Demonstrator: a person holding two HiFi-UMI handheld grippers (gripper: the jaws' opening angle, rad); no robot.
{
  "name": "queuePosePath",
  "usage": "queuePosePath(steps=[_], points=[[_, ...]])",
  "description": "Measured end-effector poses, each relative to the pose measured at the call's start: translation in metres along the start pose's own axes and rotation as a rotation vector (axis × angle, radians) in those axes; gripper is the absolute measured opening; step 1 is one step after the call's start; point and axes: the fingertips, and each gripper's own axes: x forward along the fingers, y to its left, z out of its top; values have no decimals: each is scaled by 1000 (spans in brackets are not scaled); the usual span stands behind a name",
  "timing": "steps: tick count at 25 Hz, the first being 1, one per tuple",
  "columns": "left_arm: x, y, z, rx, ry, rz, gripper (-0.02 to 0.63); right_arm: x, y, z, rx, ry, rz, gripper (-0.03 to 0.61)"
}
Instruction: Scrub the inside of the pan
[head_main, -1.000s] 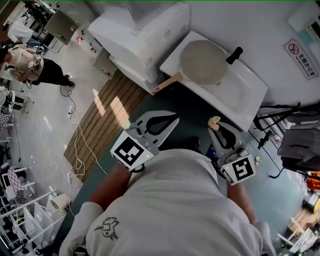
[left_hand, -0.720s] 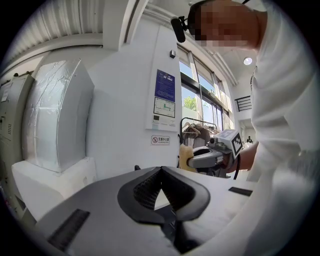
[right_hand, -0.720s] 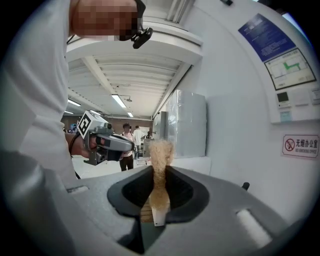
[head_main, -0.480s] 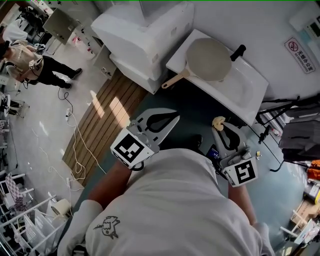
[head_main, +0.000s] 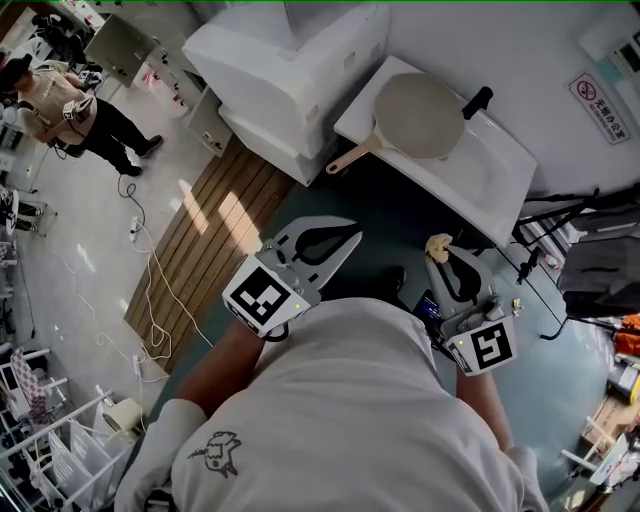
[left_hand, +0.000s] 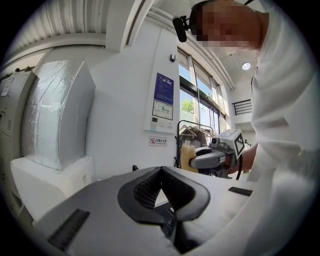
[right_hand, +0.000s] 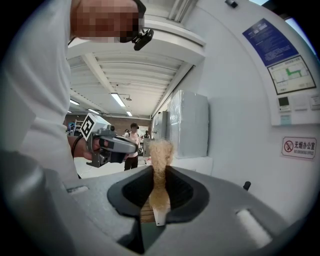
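Observation:
A round pale pan (head_main: 418, 117) with a wooden handle lies in the white sink (head_main: 495, 180) ahead of me, handle pointing left. My left gripper (head_main: 345, 237) hangs shut and empty well short of the sink; its closed tips show in the left gripper view (left_hand: 161, 171). My right gripper (head_main: 438, 250) is shut on a beige fibre scrub brush (head_main: 434, 243), whose bristles stick up between the jaws in the right gripper view (right_hand: 160, 160). The left gripper view shows the brush (left_hand: 186, 156) sideways in the right gripper (left_hand: 192, 161). Both grippers are held near my chest, apart from the pan.
A large white wrapped appliance (head_main: 290, 60) stands left of the sink. A wooden slatted mat (head_main: 215, 235) and white cables (head_main: 150, 270) lie on the floor at left. A person (head_main: 70, 105) stands far left. A clothes rack with dark garments (head_main: 600, 265) is at right.
The view has shifted slightly, so the sink and pan sit a little further right. Both grippers stay near my chest. The person at far left has stepped along.

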Motion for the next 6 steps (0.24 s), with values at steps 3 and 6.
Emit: queuePosePath(steps=[3,6], points=[[-1,0,-2,-3,3,1,2,1,0,0,-2,2,1,69],[-1,0,-4,-8,8,2,3,1,0,0,-4,4,1,69]])
